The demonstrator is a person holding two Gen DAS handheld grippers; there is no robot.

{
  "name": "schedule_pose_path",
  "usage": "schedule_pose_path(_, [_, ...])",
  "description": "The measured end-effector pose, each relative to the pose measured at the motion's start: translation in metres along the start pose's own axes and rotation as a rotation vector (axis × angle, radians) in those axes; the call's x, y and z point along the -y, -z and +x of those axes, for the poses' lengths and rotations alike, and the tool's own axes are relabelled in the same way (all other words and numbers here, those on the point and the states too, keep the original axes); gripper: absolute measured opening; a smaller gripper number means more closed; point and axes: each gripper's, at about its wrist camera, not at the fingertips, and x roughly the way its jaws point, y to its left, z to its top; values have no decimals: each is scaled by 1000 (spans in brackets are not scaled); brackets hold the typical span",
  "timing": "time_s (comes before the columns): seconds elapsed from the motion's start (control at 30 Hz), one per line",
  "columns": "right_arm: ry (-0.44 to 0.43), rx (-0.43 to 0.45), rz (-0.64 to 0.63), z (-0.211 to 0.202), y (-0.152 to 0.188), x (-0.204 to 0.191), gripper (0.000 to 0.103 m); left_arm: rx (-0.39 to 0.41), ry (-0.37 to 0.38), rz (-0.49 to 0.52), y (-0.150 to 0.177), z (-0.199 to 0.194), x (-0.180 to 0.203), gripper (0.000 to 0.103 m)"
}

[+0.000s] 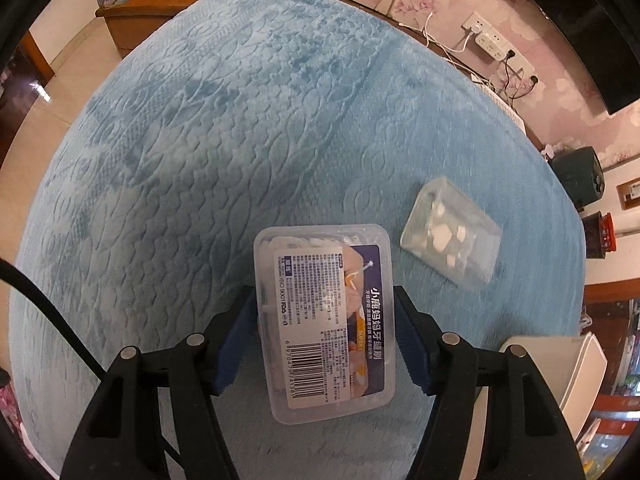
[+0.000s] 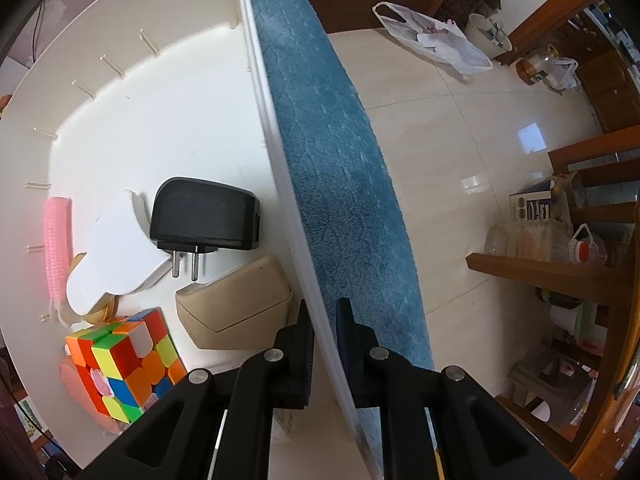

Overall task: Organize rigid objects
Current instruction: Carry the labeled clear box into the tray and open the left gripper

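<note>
On blue cloth (image 1: pixel 240 120): two clear boxes (image 1: pixel 324 320)

Clear glossy plastic box (image 1: pixel 324 320) with paper label lies on plush, embossed blue cloth (image 1: pixel 240 140).

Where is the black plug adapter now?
In the right wrist view, the black plug adapter lies inside the white bin, between the white card and the beige box.
</note>
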Motion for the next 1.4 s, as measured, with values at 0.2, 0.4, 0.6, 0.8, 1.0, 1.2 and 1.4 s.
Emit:
schedule_pose_path(0.2, [-17, 5, -28, -1, 2, -1, 12, -15, 12, -13, 18, -6, -4, 69])
schedule_pose_path(0.4, [-39, 6, -60, -2, 1, -2, 12, -13, 10, -34, 35, -20, -8, 69])
schedule_pose_path(0.6, [-64, 2, -99, -1, 1, -1, 12, 71, 66, -49, 44, -45, -7, 69])
schedule_pose_path(0.8, [-97, -1, -134, -2, 1, 2, 12, 212, 123, -47, 52, -74, -2, 69])
schedule_pose_path(1.0, [-73, 2, -221, -2, 3, -6, 13, 325, 137, -6, 63, -105, 12, 69])
schedule_pose_path(1.2, [-78, 4, -289, -3, 4, -8, 13, 431, 171, 53, 76, -134, 39, 69])
schedule_pose_path(1.4, [-100, 11, -337, -4, 7, -7, 13, 467, 195, 108, 91, -152, 67, 69])
